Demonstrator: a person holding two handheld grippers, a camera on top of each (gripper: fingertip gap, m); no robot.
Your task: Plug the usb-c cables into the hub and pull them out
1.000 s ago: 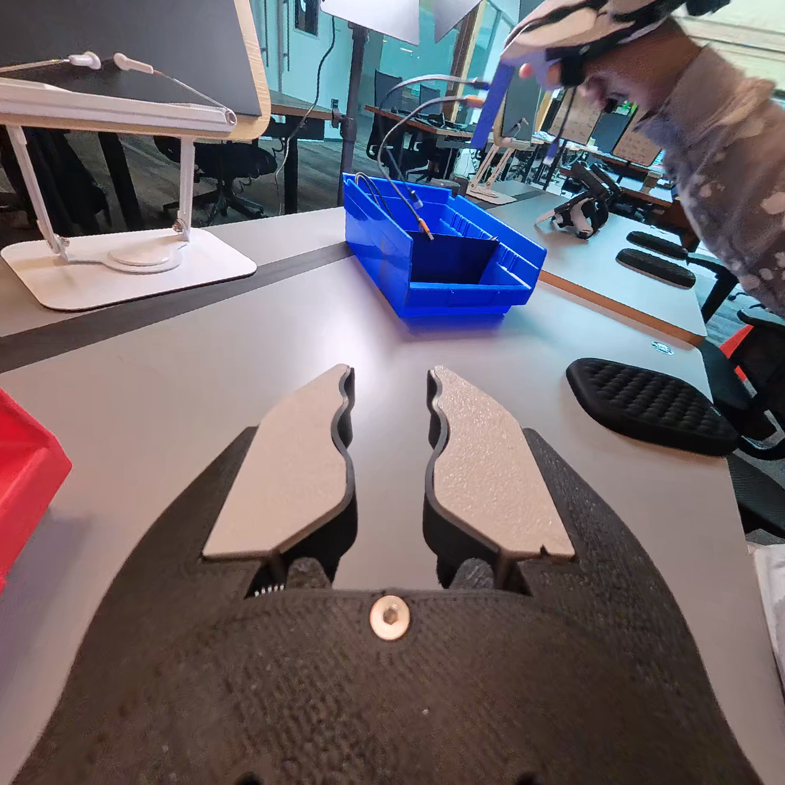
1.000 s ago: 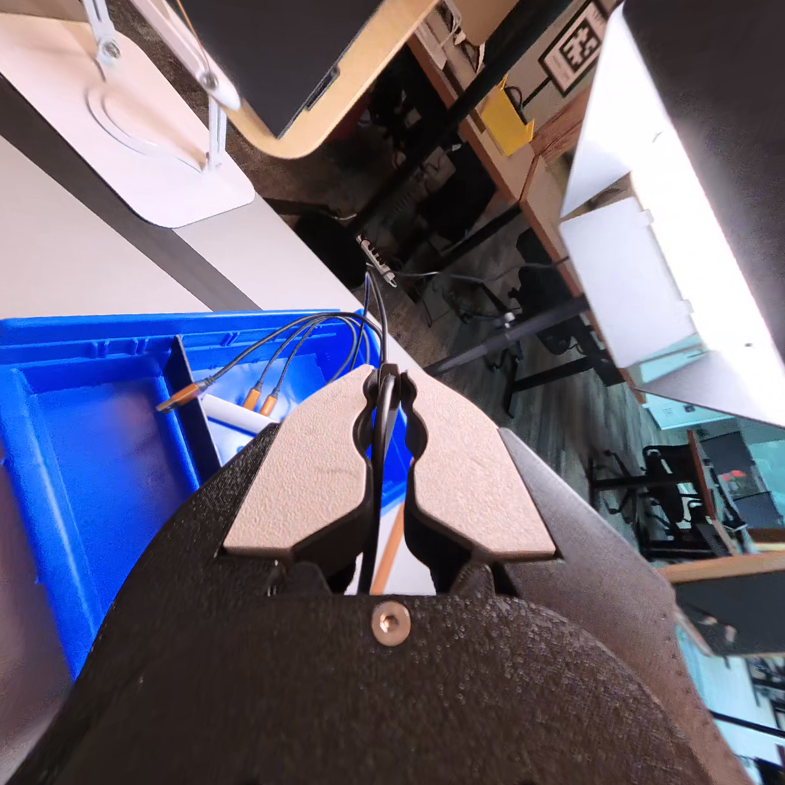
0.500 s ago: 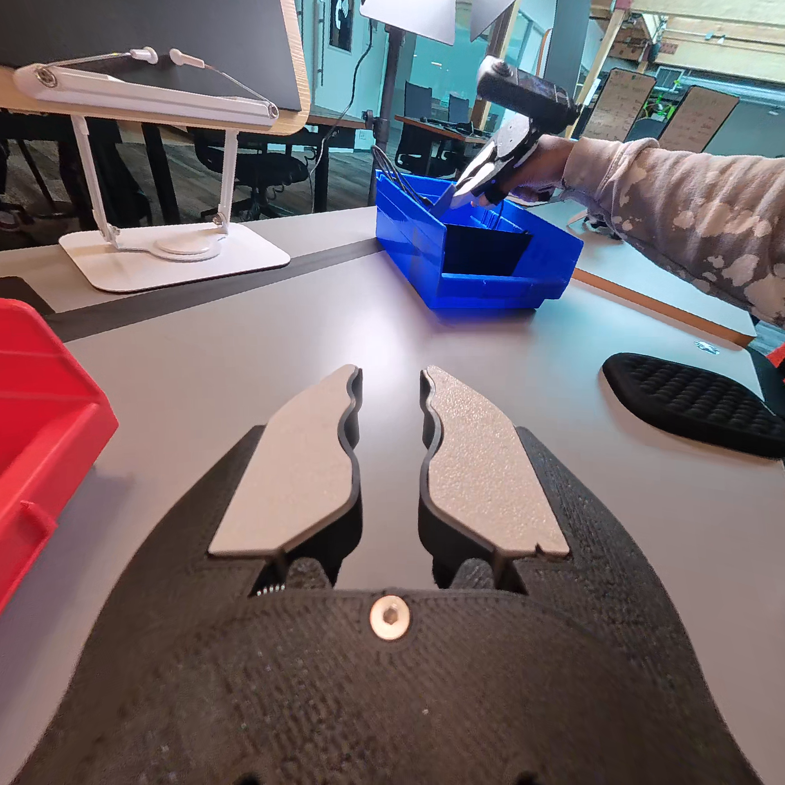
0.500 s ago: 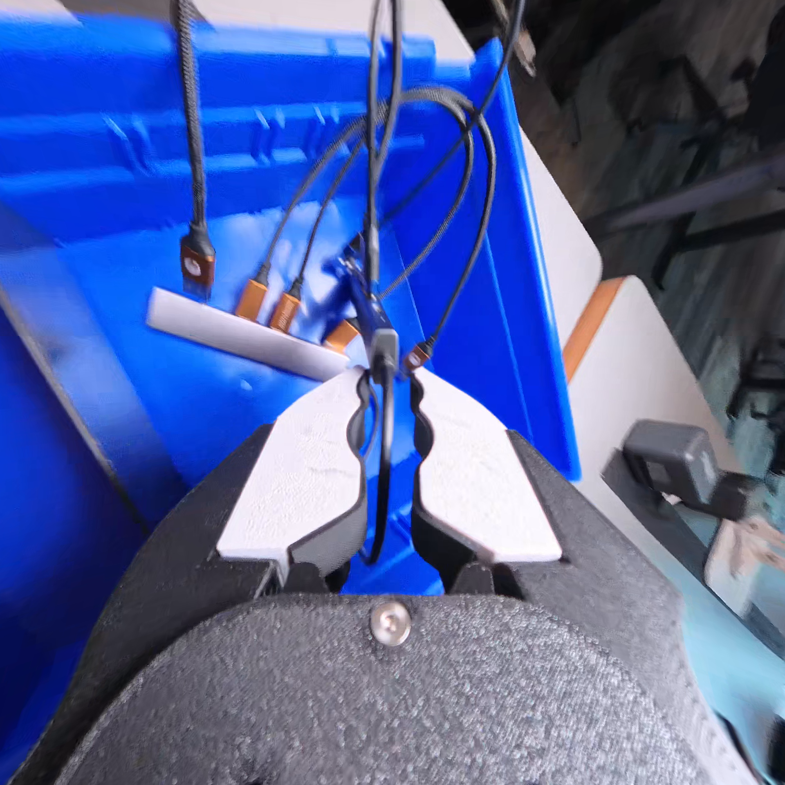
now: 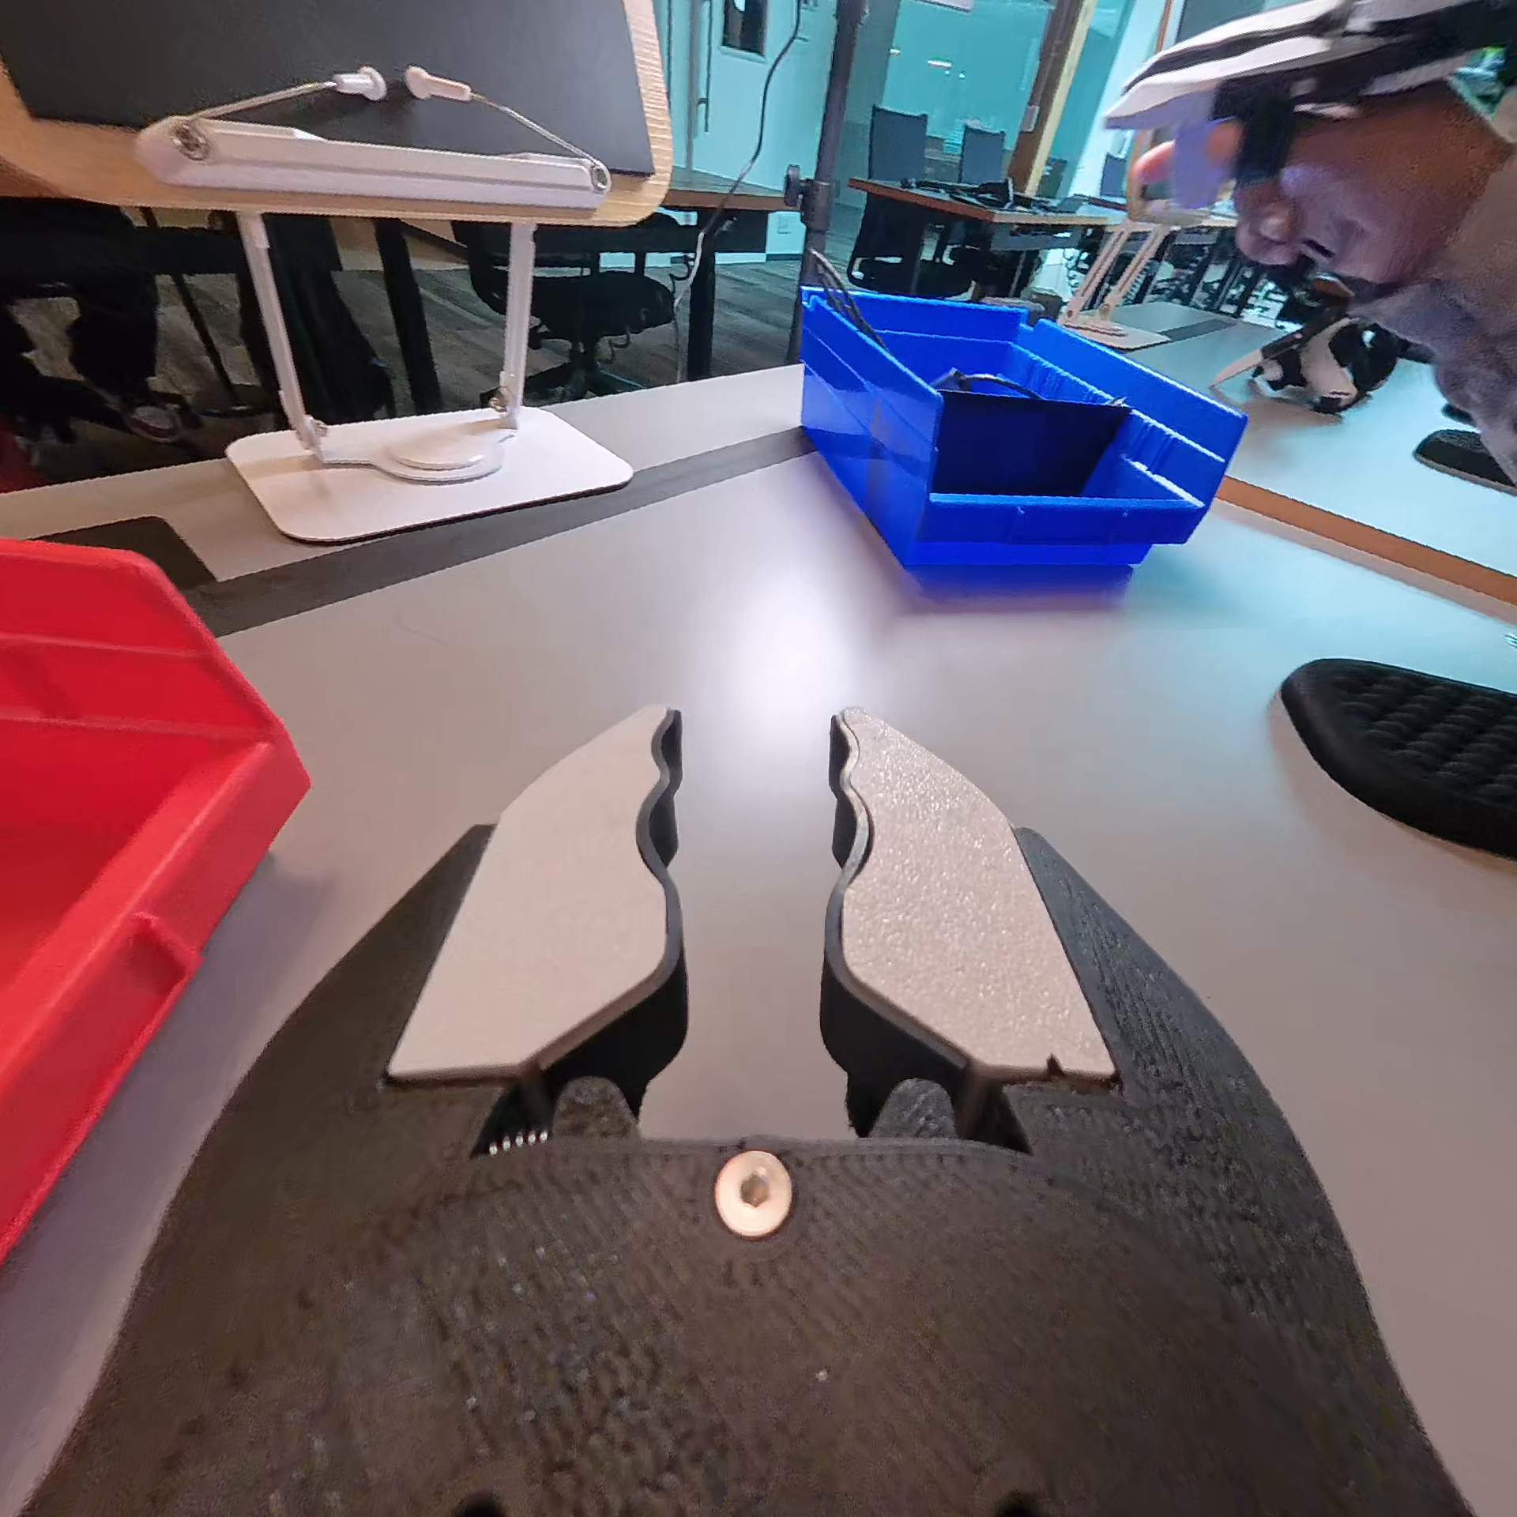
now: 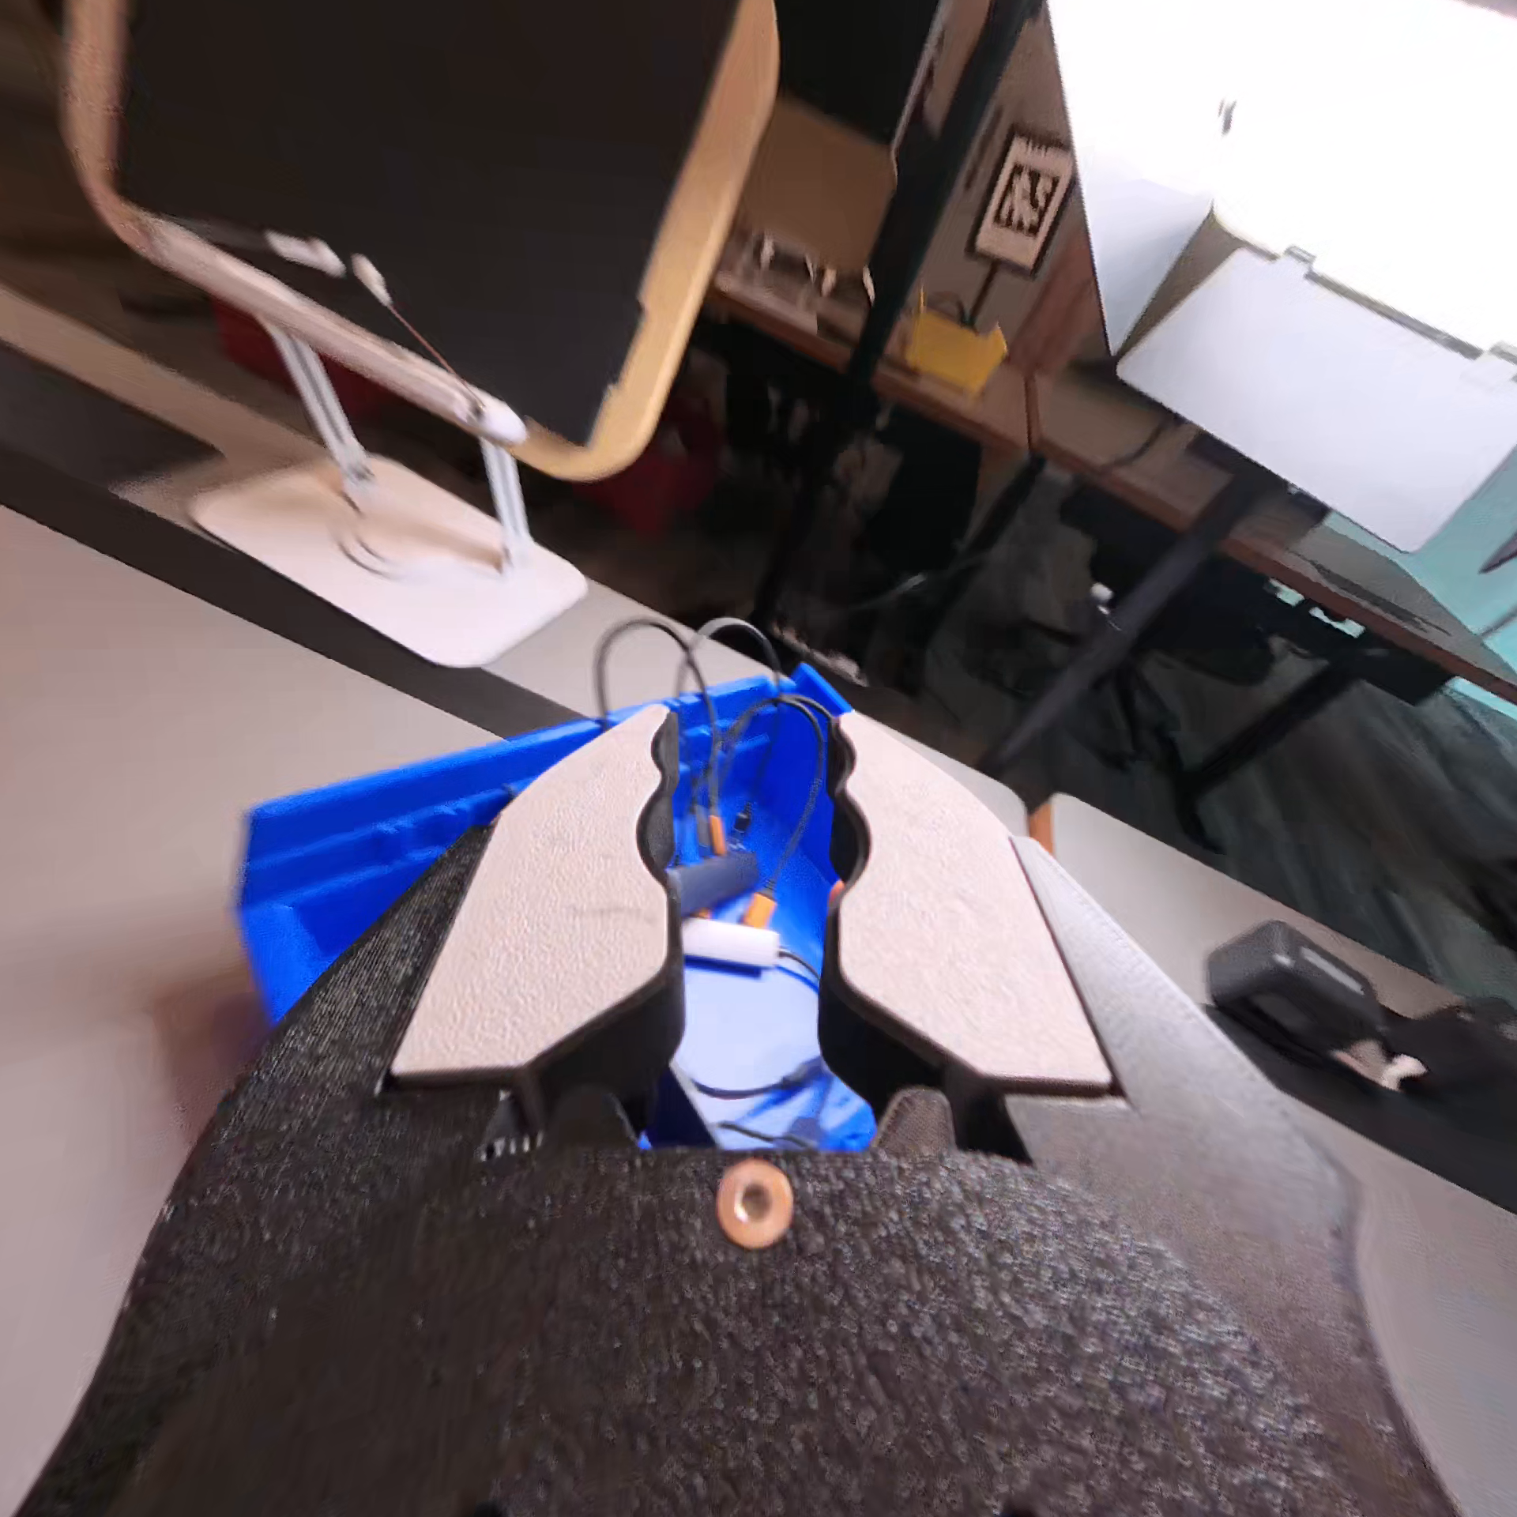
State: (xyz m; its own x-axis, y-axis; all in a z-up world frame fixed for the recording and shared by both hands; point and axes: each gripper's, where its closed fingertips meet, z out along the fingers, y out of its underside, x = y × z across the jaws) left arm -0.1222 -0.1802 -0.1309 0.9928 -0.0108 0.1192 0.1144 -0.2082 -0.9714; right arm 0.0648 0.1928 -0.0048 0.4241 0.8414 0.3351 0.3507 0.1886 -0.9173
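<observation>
A blue bin (image 5: 1018, 460) stands on the grey table; it also shows in the right wrist view (image 6: 369, 854). Inside lie a white hub (image 6: 731, 944), a dark grey hub (image 6: 714, 878) and several black cables with orange plugs (image 6: 763, 907). Cable loops (image 6: 722, 648) rise above the bin's far wall. My right gripper (image 6: 753, 731) is open and empty, above and in front of the bin. My left gripper (image 5: 753, 726) is open and empty, low over the bare table, well short of the bin.
A red bin (image 5: 107, 788) stands at the left. A white stand (image 5: 427, 468) sits at the back of the table. A black mesh pad (image 5: 1412, 747) lies at the right. A person's hand (image 5: 1387, 205) shows at upper right. A dark device (image 6: 1297, 985) lies right of the bin. My right fingertips sit around 45 cm from my left ones.
My right gripper has let go of the black cable, opened and pulled back up out of the blue bin. My left gripper has opened a little wider and stayed over the table.
</observation>
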